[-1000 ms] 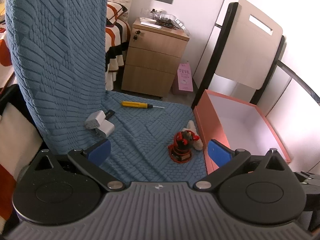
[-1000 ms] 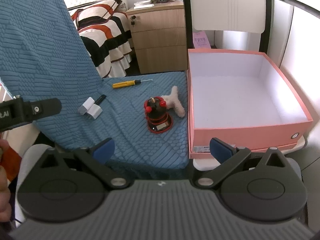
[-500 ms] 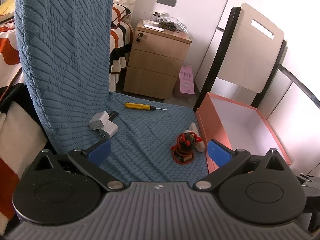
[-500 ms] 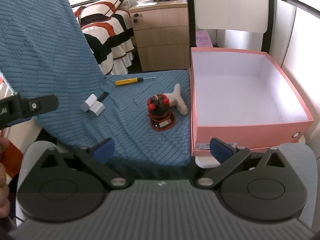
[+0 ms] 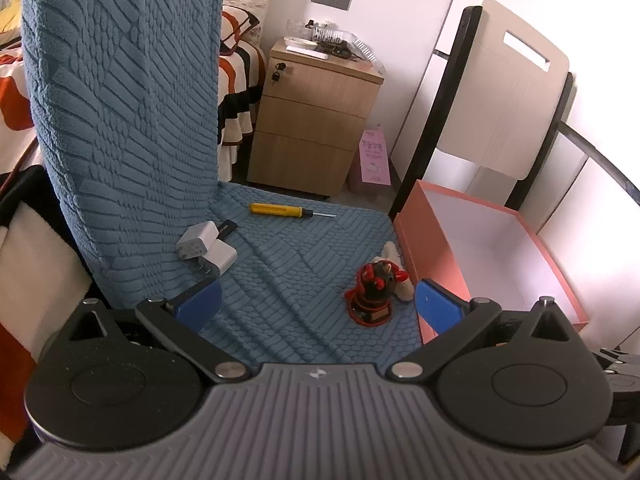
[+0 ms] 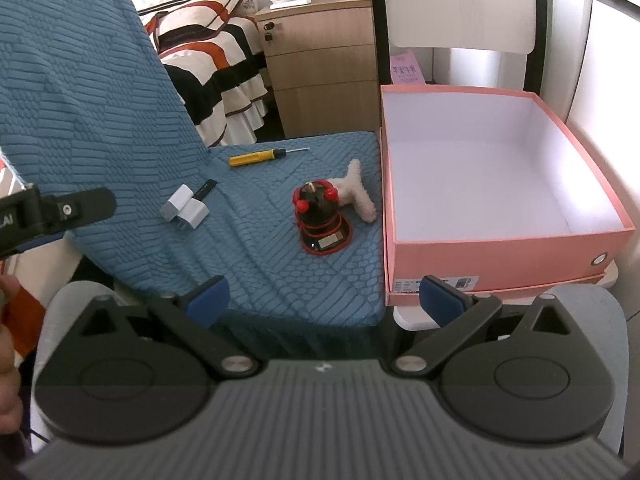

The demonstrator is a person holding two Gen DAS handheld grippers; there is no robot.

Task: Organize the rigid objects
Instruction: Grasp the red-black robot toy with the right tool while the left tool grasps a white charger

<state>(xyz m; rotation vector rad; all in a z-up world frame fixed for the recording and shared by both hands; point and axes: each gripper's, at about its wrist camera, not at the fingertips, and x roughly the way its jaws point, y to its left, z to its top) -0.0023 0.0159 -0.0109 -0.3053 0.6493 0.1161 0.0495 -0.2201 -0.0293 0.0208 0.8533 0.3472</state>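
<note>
Two hand-held grippers in view, both with jaws spread wide and nothing between them: left hand-held gripper (image 5: 318,306), right hand-held gripper (image 6: 326,300). Each hangs at the near edge of the blue cushion (image 6: 280,256), above it, touching nothing.

On the cushion seat:
- screwdriver (image 6: 256,157), yellow handle, lying flat at the far edge, tip toward the box
- two white chargers (image 6: 185,208) touching each other, against the base of the upright backrest (image 5: 120,120); a small black item (image 6: 206,189) just behind them, can't tell what it is
- figurine (image 6: 322,216), red and black, upright on a round base, near the box side
- white plush (image 6: 358,194) touching the figurine's far side, just beside the box wall

Box (image 6: 500,256): pink outside, white inside, open top, nothing in it. It sits right of the cushion, wall just beside the cushion edge.

Right view also catches the left device's black arm (image 6: 60,210) at the left edge, and part of a person's hand (image 6: 8,376) low left.

Behind: wood drawer unit (image 5: 312,128), striped bedding (image 6: 212,60), chair back (image 5: 504,100).
</note>
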